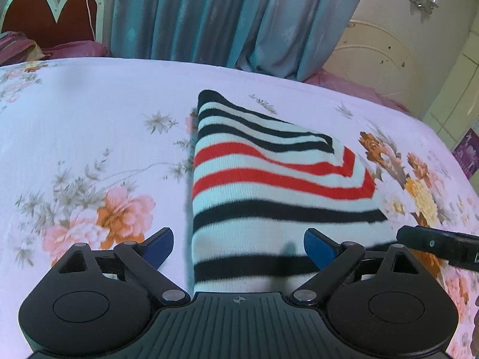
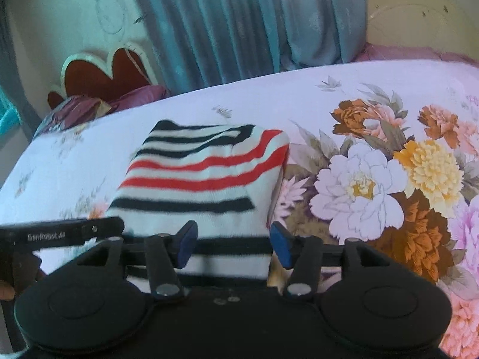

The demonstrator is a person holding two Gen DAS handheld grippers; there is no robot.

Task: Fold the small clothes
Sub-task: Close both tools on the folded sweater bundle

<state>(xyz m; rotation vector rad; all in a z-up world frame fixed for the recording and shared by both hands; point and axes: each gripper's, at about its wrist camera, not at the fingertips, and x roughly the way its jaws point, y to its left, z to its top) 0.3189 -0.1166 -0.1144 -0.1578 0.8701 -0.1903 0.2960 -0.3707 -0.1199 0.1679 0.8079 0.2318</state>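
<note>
A small white knit garment with black and red stripes (image 1: 263, 185) lies folded into a narrow shape on the floral bed sheet (image 1: 89, 137). My left gripper (image 1: 239, 248) is open, its blue-padded fingers straddling the garment's near end. My right gripper (image 2: 232, 243) is open too, its fingers on either side of the garment (image 2: 197, 176) at its near end. The right gripper's finger shows at the right edge of the left wrist view (image 1: 434, 242). The left gripper's finger shows at the left of the right wrist view (image 2: 69, 233).
The bed sheet (image 2: 374, 89) carries large printed flowers on the right. Blue curtains (image 1: 233, 15) hang behind the bed. A red heart-shaped headboard (image 1: 51, 15) and purple pillows (image 2: 98, 101) sit at the far left. A cream round panel (image 1: 380, 45) stands at the far right.
</note>
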